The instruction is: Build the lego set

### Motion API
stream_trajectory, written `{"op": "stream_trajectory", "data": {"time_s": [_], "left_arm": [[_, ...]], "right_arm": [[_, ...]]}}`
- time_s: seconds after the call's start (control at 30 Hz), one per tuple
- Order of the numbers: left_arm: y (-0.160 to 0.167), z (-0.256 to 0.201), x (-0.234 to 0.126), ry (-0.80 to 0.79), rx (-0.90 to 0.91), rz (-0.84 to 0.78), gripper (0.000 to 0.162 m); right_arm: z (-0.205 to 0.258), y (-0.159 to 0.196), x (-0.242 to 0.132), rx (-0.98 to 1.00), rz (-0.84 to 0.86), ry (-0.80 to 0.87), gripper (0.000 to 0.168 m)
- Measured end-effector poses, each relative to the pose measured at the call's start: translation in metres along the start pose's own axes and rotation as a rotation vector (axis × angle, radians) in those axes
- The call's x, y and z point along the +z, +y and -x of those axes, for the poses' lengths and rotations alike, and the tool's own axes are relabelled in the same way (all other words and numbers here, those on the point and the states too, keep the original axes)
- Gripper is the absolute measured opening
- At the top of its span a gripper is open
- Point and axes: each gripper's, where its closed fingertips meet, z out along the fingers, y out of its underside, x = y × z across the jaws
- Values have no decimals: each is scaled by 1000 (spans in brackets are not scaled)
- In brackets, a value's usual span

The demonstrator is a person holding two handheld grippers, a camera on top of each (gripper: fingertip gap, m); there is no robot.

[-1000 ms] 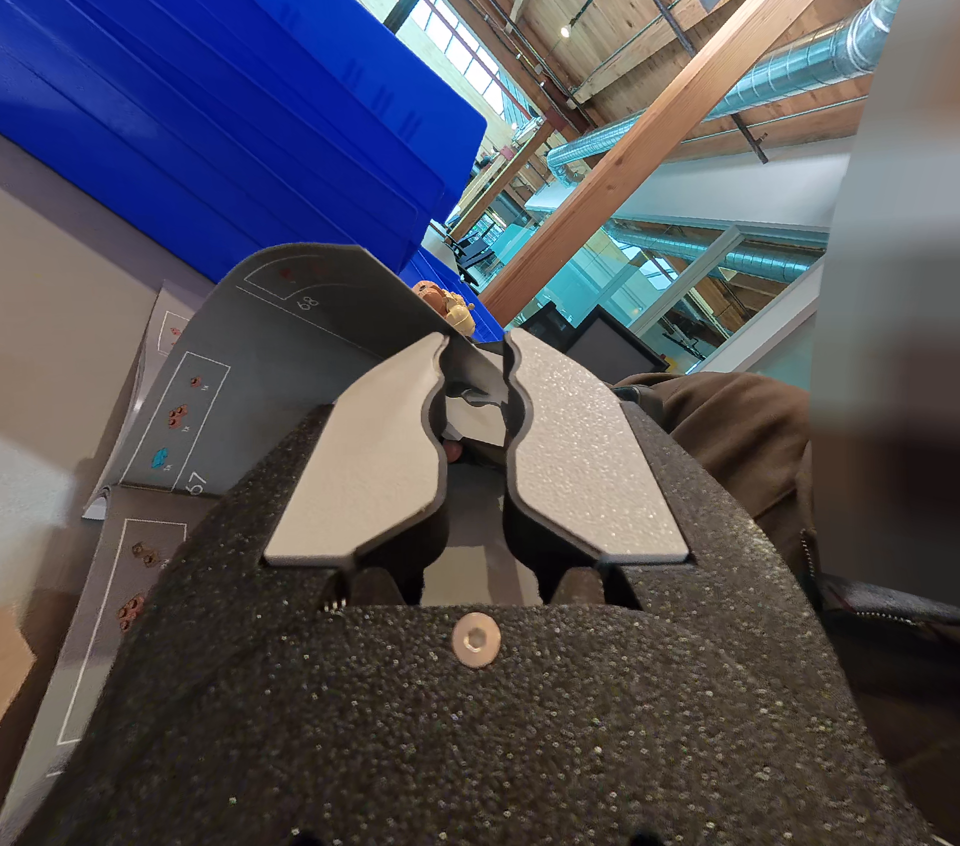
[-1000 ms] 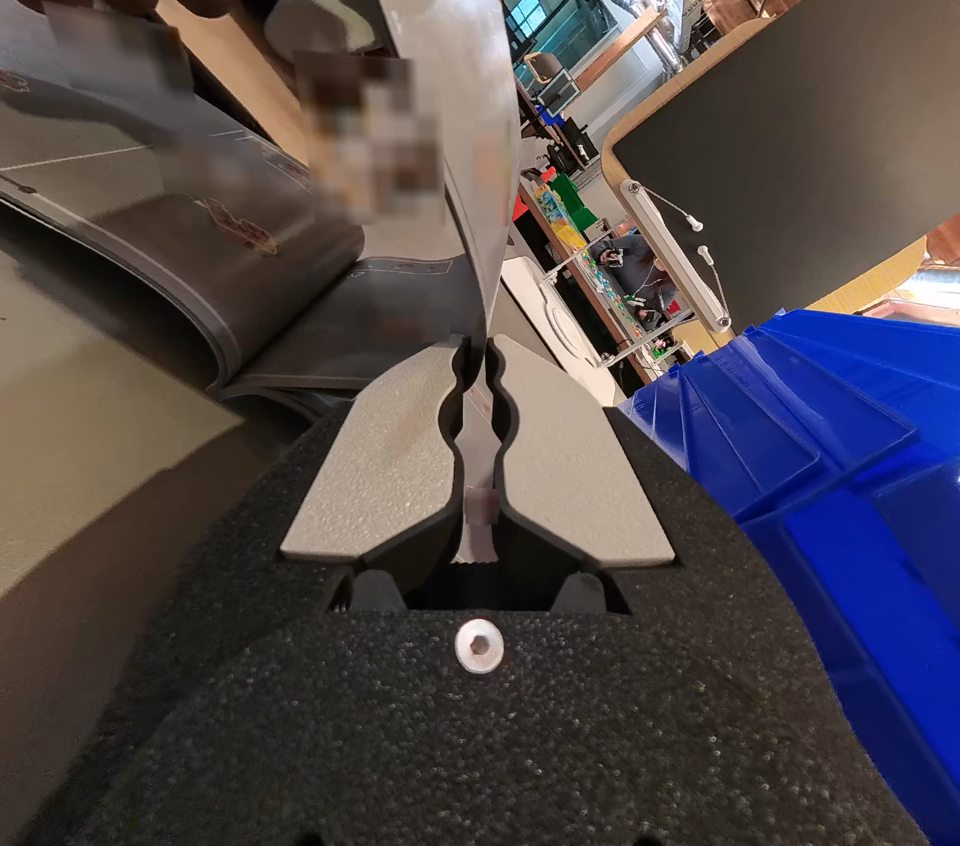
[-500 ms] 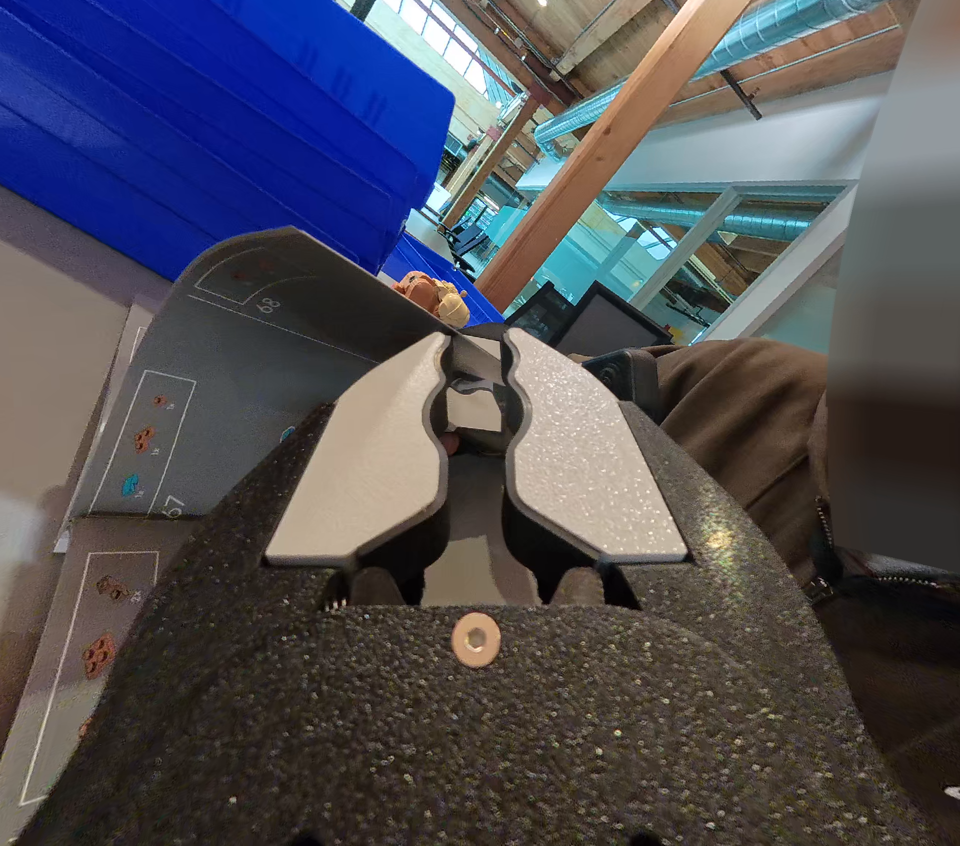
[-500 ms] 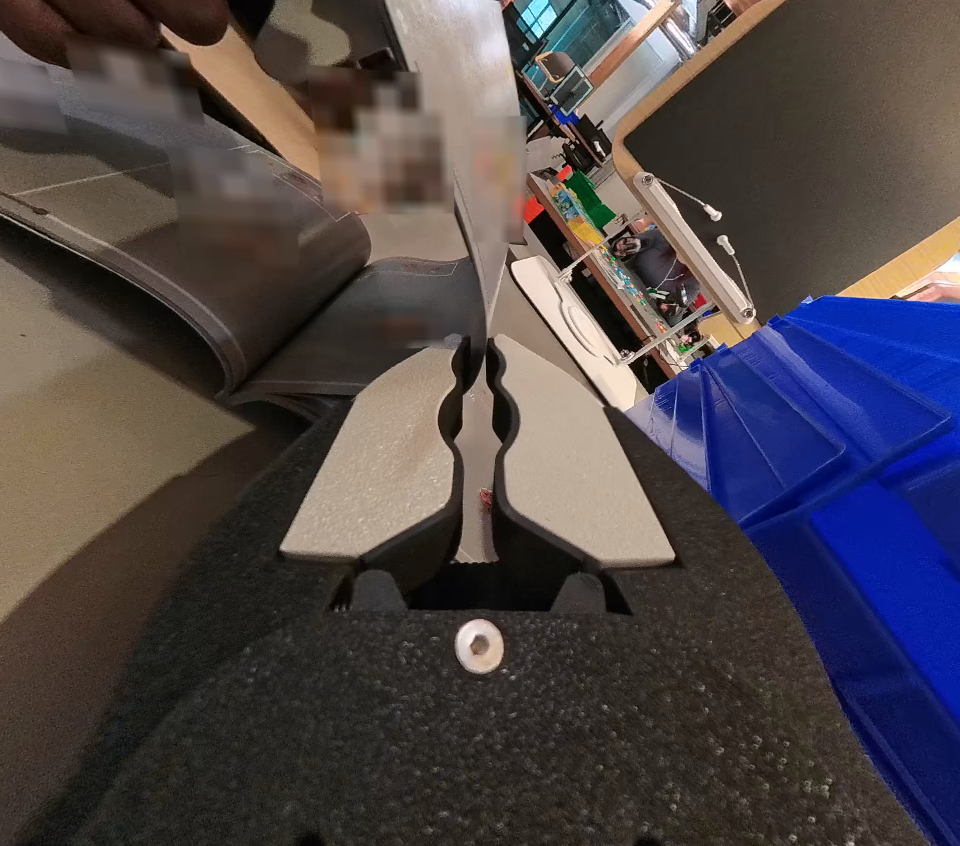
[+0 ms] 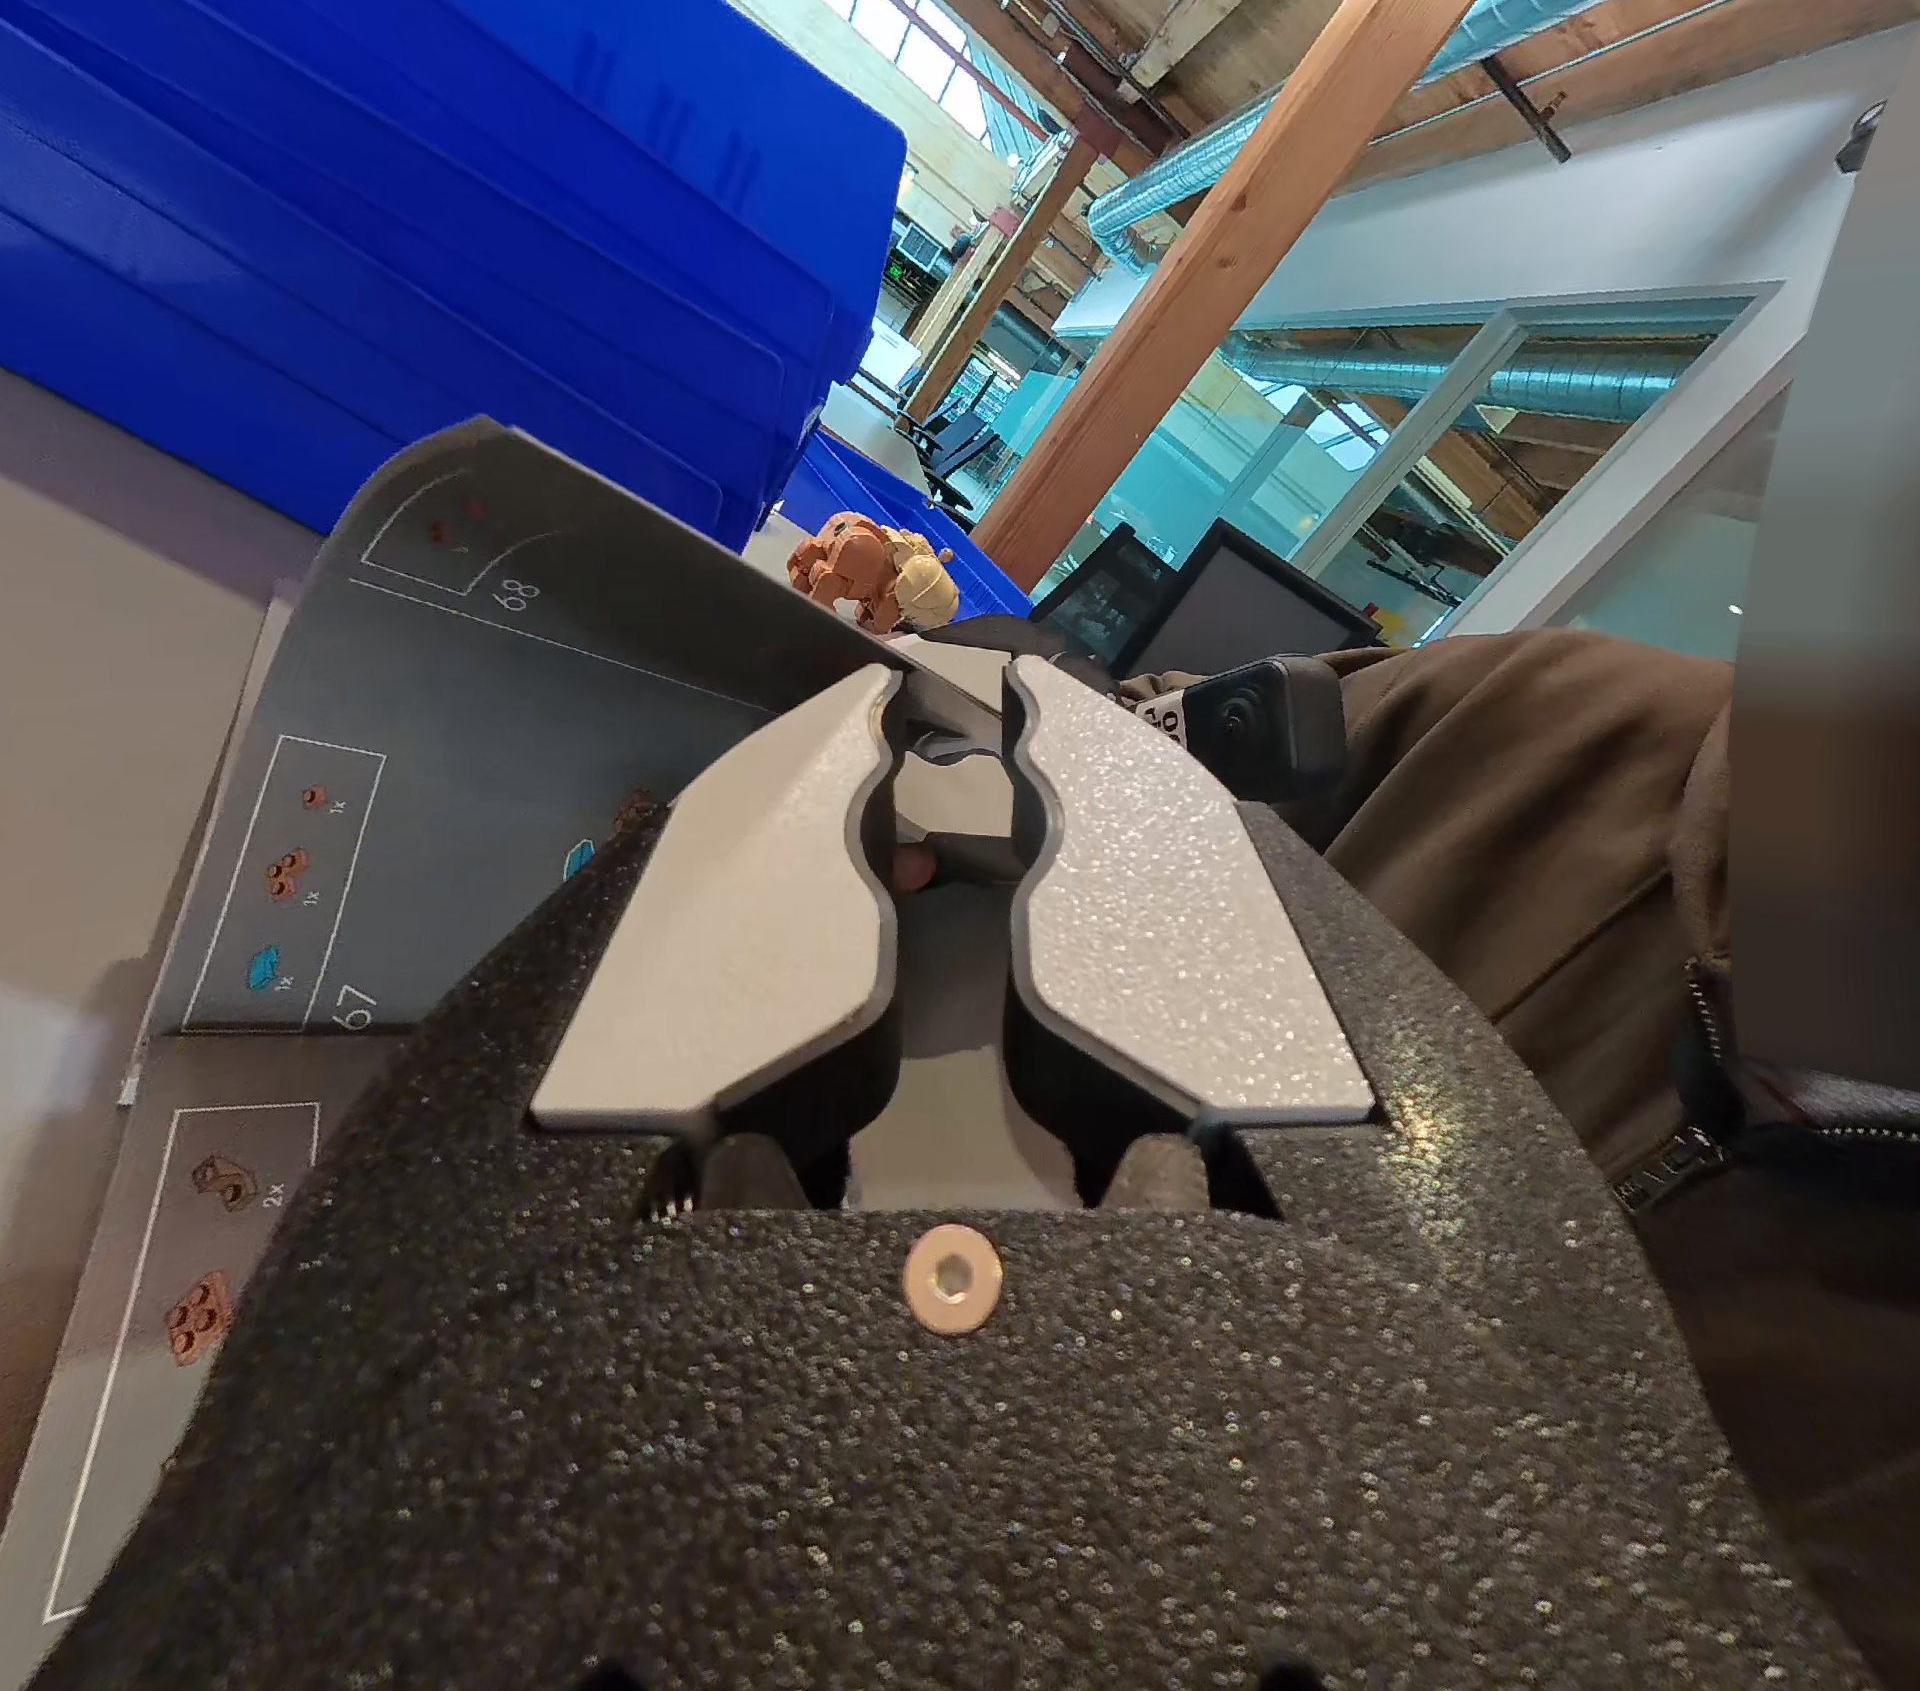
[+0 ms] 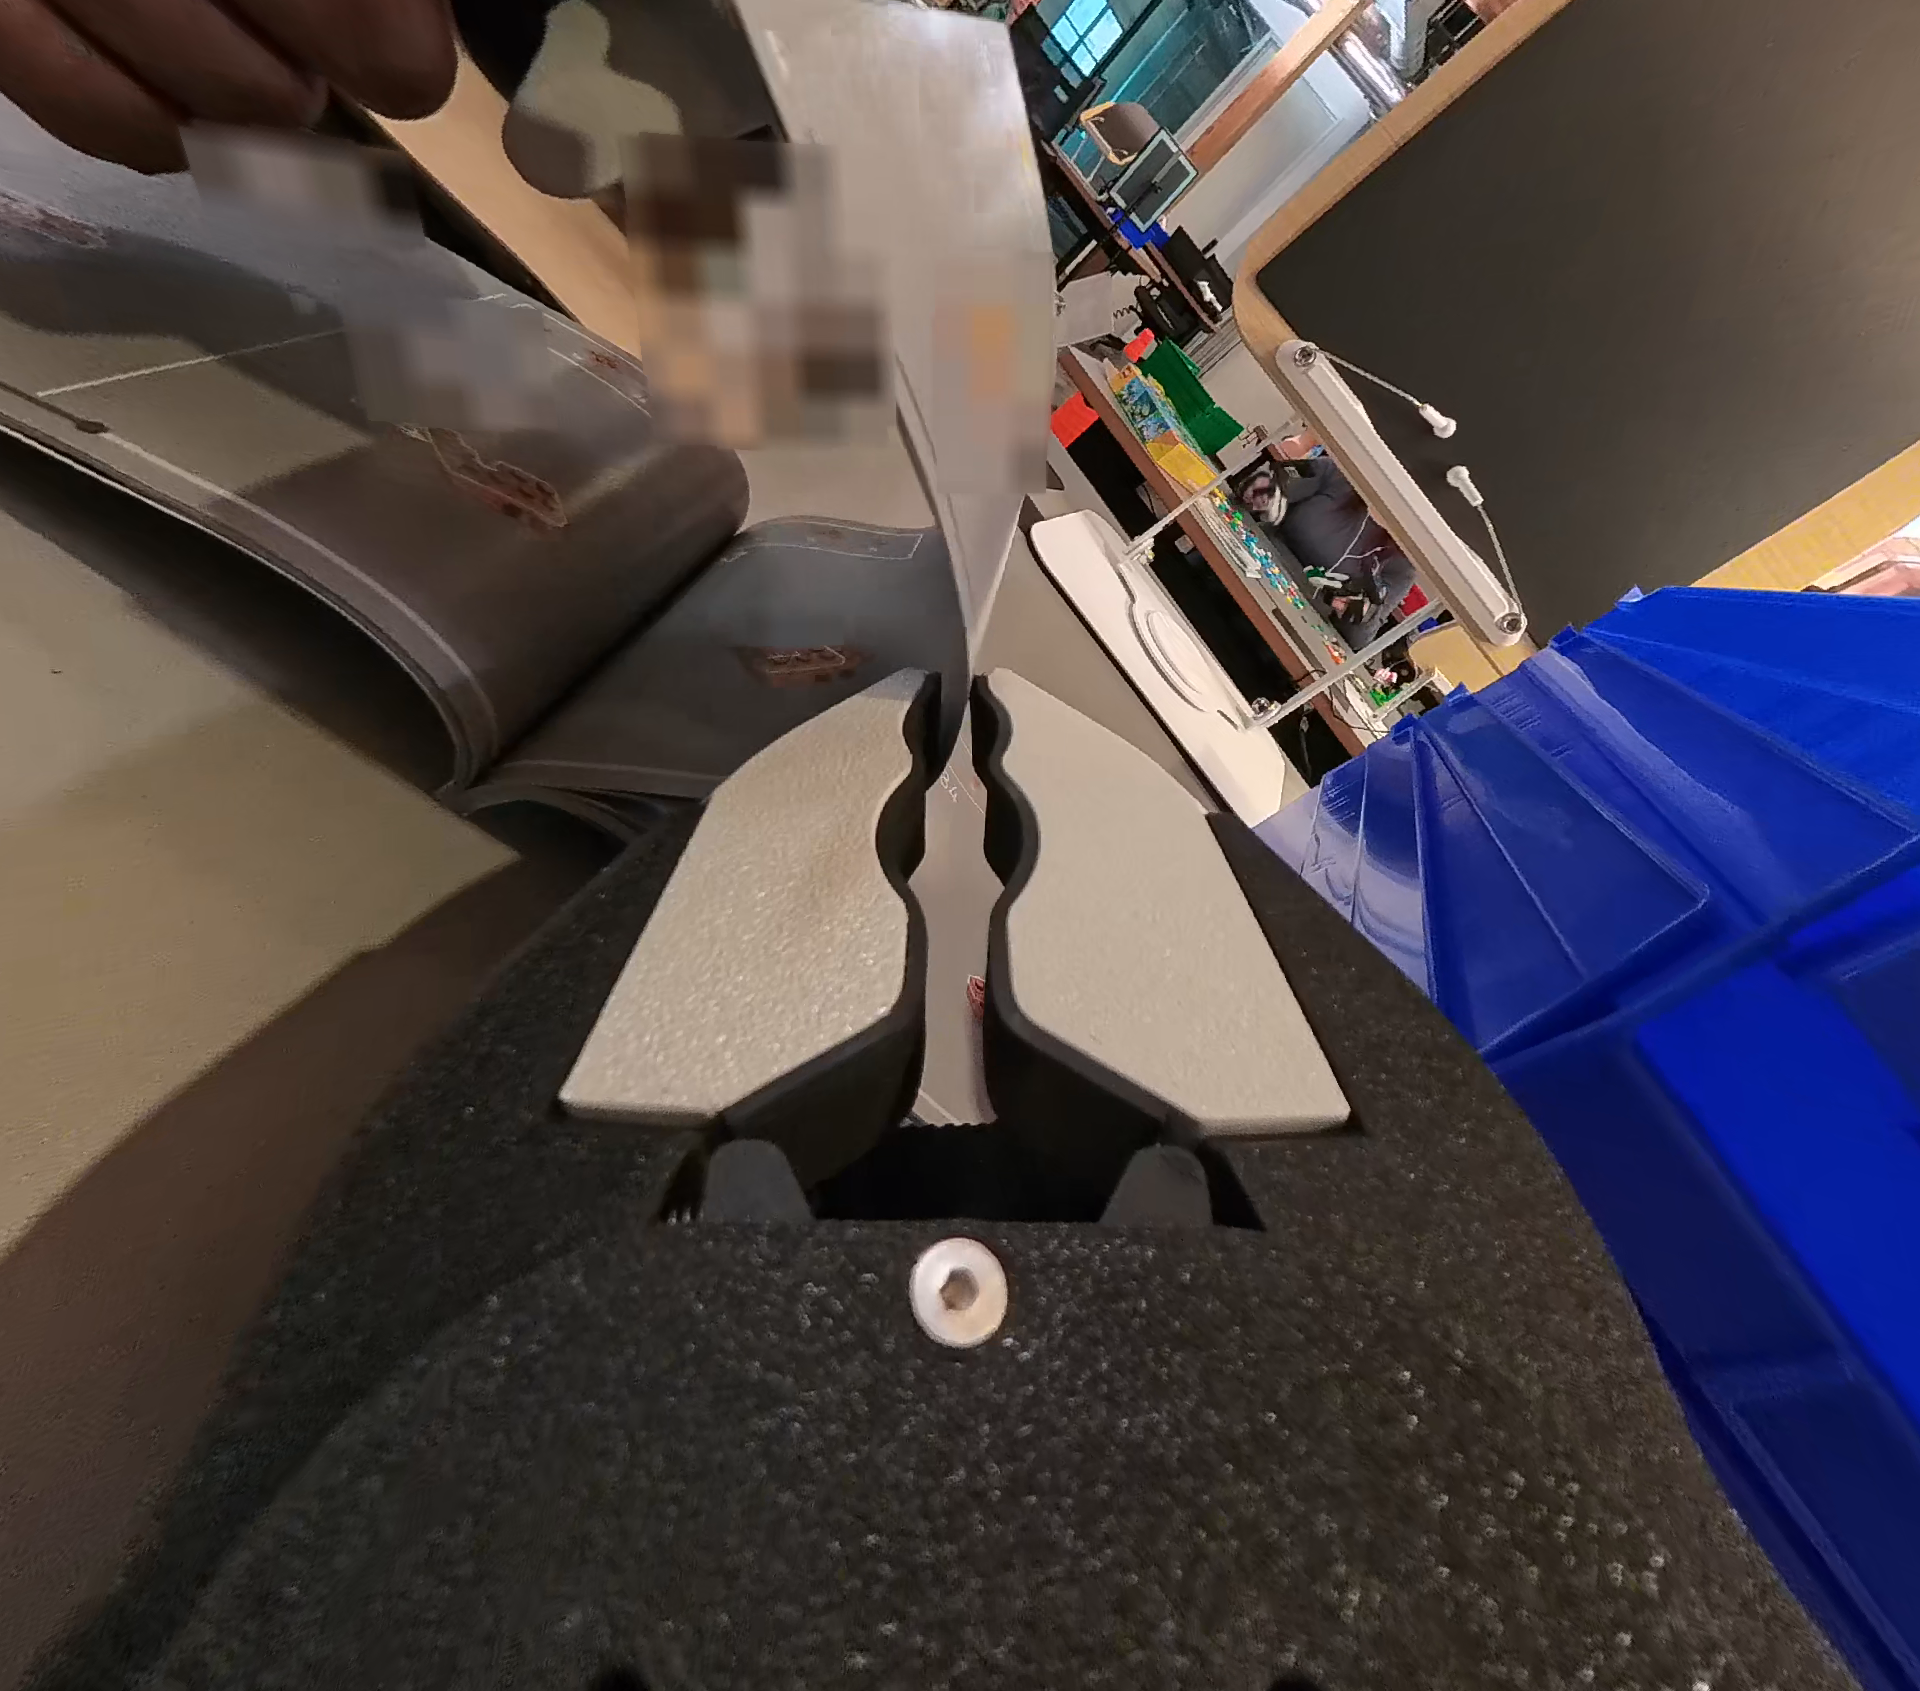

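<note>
table top (image 6: 187,862) pale and matte, blue bins (image 5: 364,166) along its far edge, timber ceiling with silver ducts overhead, grey instruction booklet (image 6: 436,561) lying open, right gripper (image 6: 954,706) clenched on a lifted page (image 6: 914,187), left gripper (image 5: 951,685) slightly parted around that page's edge, tan lego model (image 5: 873,566) beyond.

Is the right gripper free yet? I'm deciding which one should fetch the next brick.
No: the right gripper is shut on a raised page of the open instruction booklet.
</note>
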Motion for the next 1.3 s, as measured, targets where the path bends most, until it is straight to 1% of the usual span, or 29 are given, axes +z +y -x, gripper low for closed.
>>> {"op": "stream_trajectory", "data": {"time_s": [0.47, 1.3], "left_arm": [[1, -1, 1, 4, 12, 4, 16], [4, 1, 2, -14, 45, 17, 10]], "right_arm": [[0, 2, 1, 22, 4, -11, 6], [1, 2, 1, 52, 1, -29, 6]]}}
